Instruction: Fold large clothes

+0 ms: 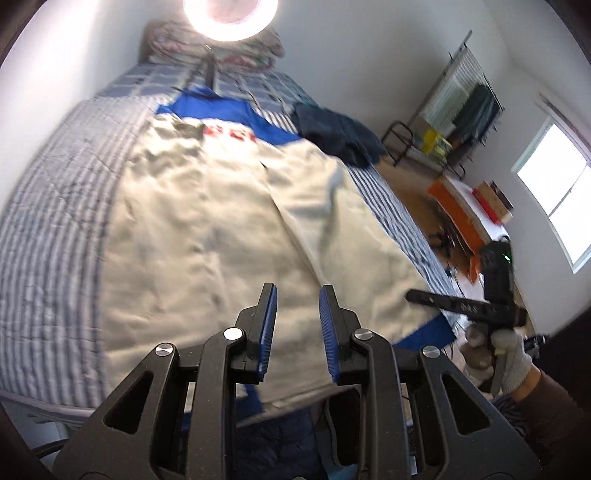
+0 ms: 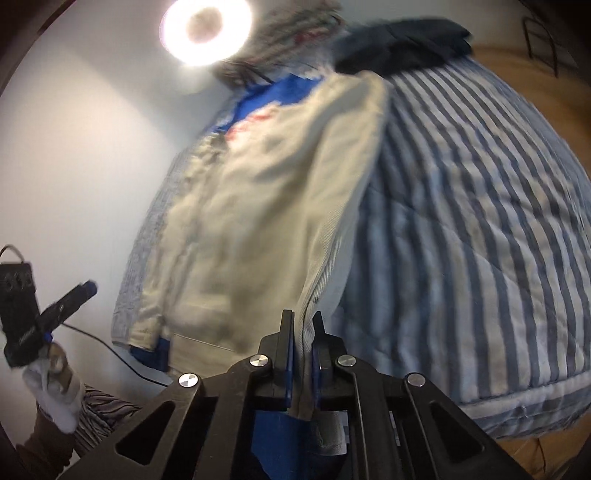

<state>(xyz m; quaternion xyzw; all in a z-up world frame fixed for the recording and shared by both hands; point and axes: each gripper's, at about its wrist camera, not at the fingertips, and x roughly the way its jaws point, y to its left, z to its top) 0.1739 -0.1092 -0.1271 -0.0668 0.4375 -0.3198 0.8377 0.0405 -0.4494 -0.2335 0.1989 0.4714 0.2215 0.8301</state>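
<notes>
A cream jacket [image 1: 207,221] with a blue yoke and red lettering lies spread on the striped bed [image 1: 55,192]. My left gripper [image 1: 298,290] hovers above the jacket's near hem, its blue pads apart with nothing between them. In the right wrist view my right gripper [image 2: 303,321] is shut on the jacket's [image 2: 251,221] right edge, a fold of cream cloth pinched between the pads. A gloved hand holds the right gripper [image 1: 410,295] at the jacket's near right corner. The left gripper [image 2: 88,286] shows at the far left, off the cloth.
A dark blue garment [image 1: 332,133] lies bunched at the bed's far right. A ring light [image 1: 229,14] glares above the head of the bed. Right of the bed are a clothes rack [image 1: 461,107], an orange-edged table [image 1: 461,210] and a window [image 1: 557,192].
</notes>
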